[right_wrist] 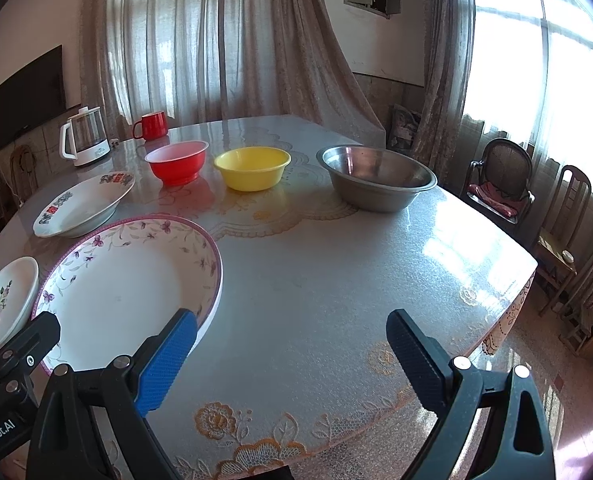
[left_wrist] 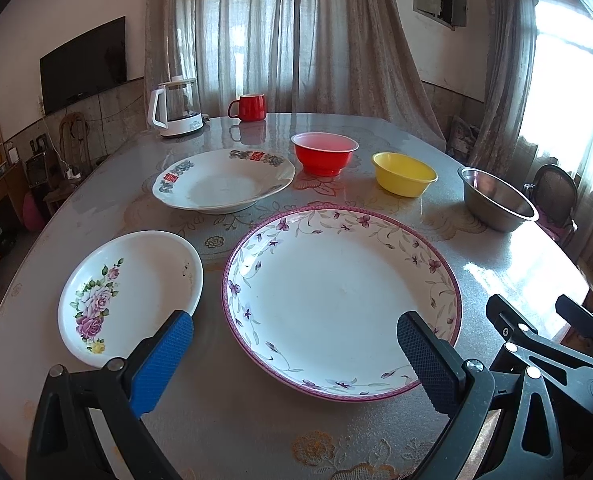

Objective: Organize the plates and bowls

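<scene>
Plainly, both the left gripper [left_wrist: 294,344] and right gripper [right_wrist: 292,344] hover spread and empty above the large purple-rimmed floral ceramic plate [left_wrist: 342,300] on the table [right_wrist: 336,280], whose glossy glaze might slip from a shallow rim pinch.

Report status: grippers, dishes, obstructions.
Left gripper open, right gripper open, both empty. Plates, bowls unstacked on table. Nothing blocking.

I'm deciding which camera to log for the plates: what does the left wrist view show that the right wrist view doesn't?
Only the left wrist view shows the whole rose plate and the whole purple-rimmed plate. Only the right wrist view shows both chairs and the table's right edge. Both show the red bowl, yellow bowl, steel bowl, kettle, red mug, and open grippers, left gripper, right gripper.
</scene>
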Demonstrator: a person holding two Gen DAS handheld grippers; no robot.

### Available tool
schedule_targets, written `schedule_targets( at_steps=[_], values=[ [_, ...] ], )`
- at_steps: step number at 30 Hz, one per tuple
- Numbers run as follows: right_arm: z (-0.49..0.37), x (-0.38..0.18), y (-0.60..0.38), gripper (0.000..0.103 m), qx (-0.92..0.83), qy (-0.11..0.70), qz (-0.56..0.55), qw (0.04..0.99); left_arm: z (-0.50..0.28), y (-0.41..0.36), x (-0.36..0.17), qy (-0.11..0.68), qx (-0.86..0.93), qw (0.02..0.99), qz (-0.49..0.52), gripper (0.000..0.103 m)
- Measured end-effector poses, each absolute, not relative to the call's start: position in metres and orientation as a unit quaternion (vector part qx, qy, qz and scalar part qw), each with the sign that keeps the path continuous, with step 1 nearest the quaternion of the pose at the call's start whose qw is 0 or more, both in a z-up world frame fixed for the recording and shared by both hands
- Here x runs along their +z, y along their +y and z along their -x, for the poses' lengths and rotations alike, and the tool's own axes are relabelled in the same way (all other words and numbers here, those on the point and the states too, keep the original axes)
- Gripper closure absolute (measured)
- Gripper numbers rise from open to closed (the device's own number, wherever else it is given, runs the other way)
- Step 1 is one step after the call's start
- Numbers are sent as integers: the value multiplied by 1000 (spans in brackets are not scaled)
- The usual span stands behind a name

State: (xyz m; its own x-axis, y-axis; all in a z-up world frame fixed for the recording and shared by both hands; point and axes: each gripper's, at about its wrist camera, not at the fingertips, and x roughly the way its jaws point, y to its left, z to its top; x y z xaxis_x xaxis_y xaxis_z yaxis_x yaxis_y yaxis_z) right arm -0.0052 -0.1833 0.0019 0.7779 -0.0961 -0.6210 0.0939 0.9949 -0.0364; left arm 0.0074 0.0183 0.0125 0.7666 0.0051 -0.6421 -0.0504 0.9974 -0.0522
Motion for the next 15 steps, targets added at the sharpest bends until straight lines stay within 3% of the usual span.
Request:
schedule_targets(
  at_steps=[15],
  values=[
    [-22,11,-170,5,48,353,23,934,-12,52,15,350,16,936,39,0]
  ],
)
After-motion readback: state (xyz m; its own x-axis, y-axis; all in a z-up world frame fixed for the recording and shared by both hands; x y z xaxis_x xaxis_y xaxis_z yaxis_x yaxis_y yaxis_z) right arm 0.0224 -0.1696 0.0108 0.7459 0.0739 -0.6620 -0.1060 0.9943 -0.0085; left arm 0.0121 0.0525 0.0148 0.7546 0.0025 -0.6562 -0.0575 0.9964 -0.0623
